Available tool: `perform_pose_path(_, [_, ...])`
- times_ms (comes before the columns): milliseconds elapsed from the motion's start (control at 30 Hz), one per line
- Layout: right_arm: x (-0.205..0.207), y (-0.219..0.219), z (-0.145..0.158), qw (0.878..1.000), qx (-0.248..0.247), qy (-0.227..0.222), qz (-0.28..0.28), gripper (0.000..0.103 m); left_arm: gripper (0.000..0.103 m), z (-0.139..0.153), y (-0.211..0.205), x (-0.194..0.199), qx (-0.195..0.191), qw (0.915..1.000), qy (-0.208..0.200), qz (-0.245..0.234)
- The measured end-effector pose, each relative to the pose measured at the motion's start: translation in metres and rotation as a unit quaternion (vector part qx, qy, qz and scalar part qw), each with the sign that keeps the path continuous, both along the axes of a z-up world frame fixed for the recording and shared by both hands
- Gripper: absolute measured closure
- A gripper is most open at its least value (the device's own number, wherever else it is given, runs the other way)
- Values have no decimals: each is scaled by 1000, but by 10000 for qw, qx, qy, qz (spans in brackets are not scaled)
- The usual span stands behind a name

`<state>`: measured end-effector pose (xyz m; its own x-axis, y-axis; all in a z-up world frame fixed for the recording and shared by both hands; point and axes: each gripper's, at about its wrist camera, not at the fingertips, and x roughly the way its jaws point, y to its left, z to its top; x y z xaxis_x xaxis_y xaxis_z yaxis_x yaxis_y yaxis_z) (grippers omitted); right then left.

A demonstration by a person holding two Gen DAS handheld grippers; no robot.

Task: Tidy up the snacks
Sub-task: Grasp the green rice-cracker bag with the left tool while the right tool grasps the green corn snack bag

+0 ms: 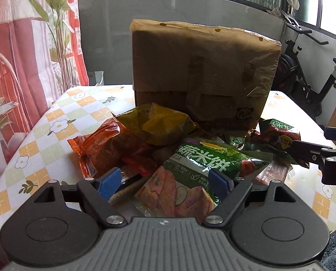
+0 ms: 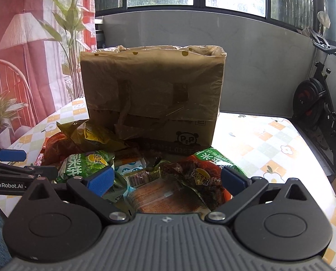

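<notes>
My left claw (image 1: 165, 184) gapes over the green rice-cracker bag (image 1: 204, 171), blue pads on either side of it and seemingly not pressing; my right claw (image 2: 166, 180) stands wide too, gripping nothing, above a red-brown packet (image 2: 179, 194). The snack heap lies on the checked tablecloth (image 1: 61, 122); an orange pack (image 1: 104, 149) at ten o'clock, a yellow bag (image 1: 159, 126) at twelve; the bag-lined cardboard box (image 2: 152, 90) stands upright just behind.
</notes>
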<state>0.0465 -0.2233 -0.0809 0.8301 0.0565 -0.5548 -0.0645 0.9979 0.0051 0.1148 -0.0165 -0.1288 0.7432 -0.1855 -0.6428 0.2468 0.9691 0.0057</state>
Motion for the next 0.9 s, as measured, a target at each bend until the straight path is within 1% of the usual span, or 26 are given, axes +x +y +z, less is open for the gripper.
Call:
perform_pose_path(100, [3, -3, -4, 9999, 75, 93, 21, 2, 19, -5, -5, 0, 42, 9995, -43, -314])
perform_pose_path(167, [4, -4, -6, 9999, 91, 115, -24, 2, 24, -8, -11, 0, 63, 9986, -83, -514])
perform_pose_path(233, [5, -7, -8, 9998, 127, 133, -68, 2, 27, -12, -16, 3, 103, 9981, -43, -602])
perform_pose_path(333, [5, -11, -11, 9996, 201, 160, -108, 2, 34, -17, -23, 5, 198, 9970, 37, -751])
perform_pose_path(400, [5, -12, -12, 9995, 242, 179, -115, 2, 34, -20, -27, 5, 260, 9962, 34, -827])
perform_pose_path(467, [7, -13, -14, 9994, 261, 198, -127, 2, 33, -23, -30, 7, 265, 9959, 18, -870])
perform_pose_path(633, [9, -17, -19, 9991, 305, 262, -151, 2, 33, -24, -27, 19, 21, 9959, -75, -903])
perform_pose_path(667, [10, -17, -20, 9990, 320, 275, -156, 2, 30, -24, -25, 22, -48, 9957, -59, -920])
perform_pose_path(700, [10, -18, -20, 9989, 336, 282, -161, 3, 27, -25, -24, 26, -116, 9955, 0, -945])
perform_pose_path(733, [11, -19, -21, 9988, 355, 287, -167, 3, 20, -27, -23, 30, -205, 9949, 140, -978])
perform_pose_path(767, [11, -20, -21, 9987, 373, 294, -173, 3, 15, -30, -22, 35, -286, 9939, 303, -1017])
perform_pose_path(833, [12, -20, -21, 9986, 401, 303, -173, 3, 14, -36, -20, 44, -402, 9926, 531, -1015])
perform_pose_path(900, [12, -20, -22, 9985, 416, 314, -160, 3, 13, -40, -20, 47, -388, 9926, 566, -997])
